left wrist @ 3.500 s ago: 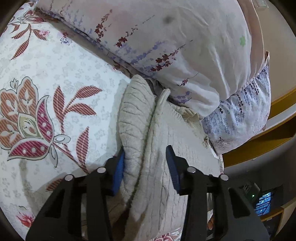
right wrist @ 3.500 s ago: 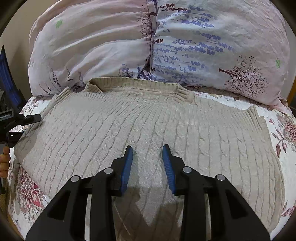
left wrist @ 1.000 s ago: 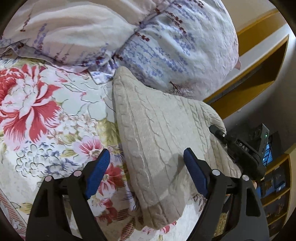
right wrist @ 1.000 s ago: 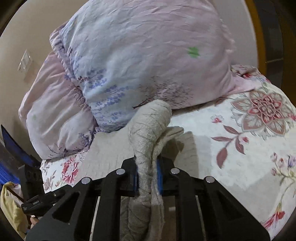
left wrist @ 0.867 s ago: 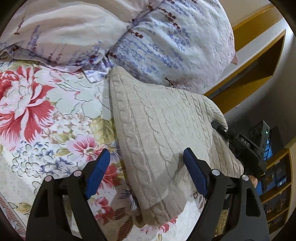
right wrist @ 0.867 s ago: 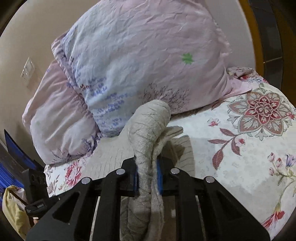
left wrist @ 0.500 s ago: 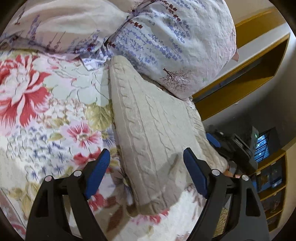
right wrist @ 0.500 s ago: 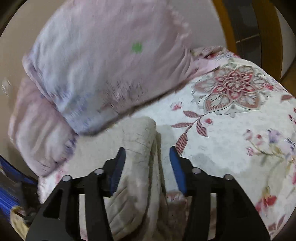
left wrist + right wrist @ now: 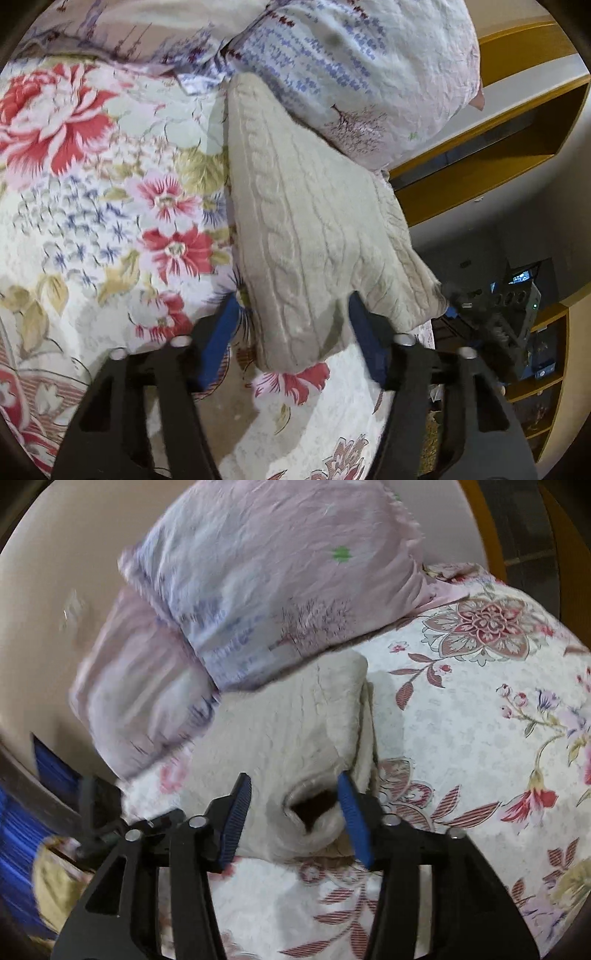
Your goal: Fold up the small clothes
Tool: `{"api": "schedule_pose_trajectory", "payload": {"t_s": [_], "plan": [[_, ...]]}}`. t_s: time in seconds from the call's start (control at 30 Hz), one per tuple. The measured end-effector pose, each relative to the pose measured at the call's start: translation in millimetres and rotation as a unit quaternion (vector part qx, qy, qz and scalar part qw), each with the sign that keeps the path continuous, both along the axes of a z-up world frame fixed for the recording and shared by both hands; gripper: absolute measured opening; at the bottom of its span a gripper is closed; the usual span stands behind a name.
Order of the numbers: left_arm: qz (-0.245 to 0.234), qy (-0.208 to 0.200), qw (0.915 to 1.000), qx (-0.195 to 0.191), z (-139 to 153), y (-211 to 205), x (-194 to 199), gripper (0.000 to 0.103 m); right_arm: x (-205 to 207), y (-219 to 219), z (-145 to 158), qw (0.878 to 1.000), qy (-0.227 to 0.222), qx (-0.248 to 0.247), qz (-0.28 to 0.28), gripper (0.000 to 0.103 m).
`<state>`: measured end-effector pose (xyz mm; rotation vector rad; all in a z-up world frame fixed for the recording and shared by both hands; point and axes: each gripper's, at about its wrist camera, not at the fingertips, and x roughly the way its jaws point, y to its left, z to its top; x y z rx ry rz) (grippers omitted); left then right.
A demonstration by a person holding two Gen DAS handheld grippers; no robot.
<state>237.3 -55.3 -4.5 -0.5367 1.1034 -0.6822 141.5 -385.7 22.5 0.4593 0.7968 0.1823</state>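
Observation:
A beige cable-knit sweater (image 9: 295, 206) lies folded into a long strip on the floral bedspread (image 9: 110, 184), its far end against the pillows. My left gripper (image 9: 293, 332) straddles the strip's near corner. Its jaws are closing, and a thin gap still shows at the left pad. In the right wrist view the sweater (image 9: 288, 731) ends in a rolled cuff with a dark opening. My right gripper (image 9: 293, 812) stands around that cuff with its blue pads apart from the knit, and its jaws are closing.
Two pale floral pillows (image 9: 351, 55) (image 9: 277, 572) lean against the wall behind the sweater. A yellow wooden shelf (image 9: 498, 155) runs past the bed's right edge. The bedspread (image 9: 480, 720) stretches away to the right of the cuff.
My right gripper let go of the raised fold, which dropped flat onto the sweater, and pulled back to the cuff. My left jaws have narrowed around the sweater's near corner.

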Motion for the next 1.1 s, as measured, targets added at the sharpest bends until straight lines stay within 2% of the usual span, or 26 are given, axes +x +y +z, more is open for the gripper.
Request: {"api": "schedule_pose_trajectory", "payload": {"t_s": [0.03,0.07,0.13,0.2,0.3,0.37,0.4,0.47,0.57,0.6,0.63,0.7,0.73,0.8,1.0,1.03,1.07,1.1], "plan": [[-0.005,0.0,1.0,0.002,-1,-2,0,0.035,0,2,-1,1.0,0.001,-0.004,-0.002,0.009],[-0.006,-0.006,0.9999,0.009,-1,-3,-1,0.033,-3,1,1,1.0,-0.011,-0.003,-0.006,0.009],[-0.009,-0.017,0.9998,0.008,3,0,-2,0.02,-18,-1,19,0.998,-0.061,-0.009,-0.016,0.008],[-0.012,-0.023,0.9997,-0.001,7,6,-4,0.015,-29,-5,28,0.996,-0.082,-0.012,-0.023,0.008],[-0.025,-0.041,0.9988,0.011,9,11,-9,0.009,-29,-12,12,0.998,-0.046,-0.037,-0.032,0.008],[-0.032,-0.042,0.9984,0.021,4,14,-11,0.008,-20,-17,-19,0.997,0.013,-0.059,-0.043,0.008],[-0.032,-0.038,0.9986,0.019,0,15,-11,0.008,-17,-20,-32,0.997,0.033,-0.047,-0.045,0.008],[-0.032,-0.034,0.9988,0.015,-2,17,-11,0.008,-15,-26,-43,0.998,0.038,-0.014,-0.048,0.008],[-0.035,-0.038,0.9986,0.015,2,18,-12,0.015,-16,-33,-36,0.999,0.033,0.019,-0.038,0.012],[-0.032,-0.037,0.9987,0.011,3,16,-9,0.024,-17,-35,-33,0.998,0.029,0.027,-0.04,0.023],[-0.03,-0.036,0.9989,0.005,5,17,-7,0.039,-17,-41,-28,0.998,0.022,0.036,-0.047,0.037],[-0.01,-0.038,0.9992,-0.009,10,20,-3,0.059,-15,-49,-20,0.997,0.001,0.056,-0.061,0.052],[-0.001,-0.04,0.9991,-0.011,12,21,0,0.065,-10,-54,-17,0.995,-0.005,0.071,-0.064,0.053],[0.014,-0.039,0.999,-0.017,16,20,9,0.072,5,-60,-17,0.993,-0.002,0.097,-0.065,0.053],[0.034,-0.025,0.9991,-0.001,14,2,30,0.075,63,-63,-35,0.984,0.049,0.156,-0.072,0.053],[0.036,-0.025,0.999,0.003,13,-1,33,0.075,72,-62,-37,0.983,0.054,0.157,-0.073,0.05],[0.039,-0.024,0.9989,0.007,12,-5,36,0.075,80,-59,-37,0.984,0.057,0.152,-0.071,0.043],[0.04,-0.023,0.9989,0.008,12,-9,38,0.075,89,-53,-35,0.987,0.056,0.136,-0.06,0.014]]}}
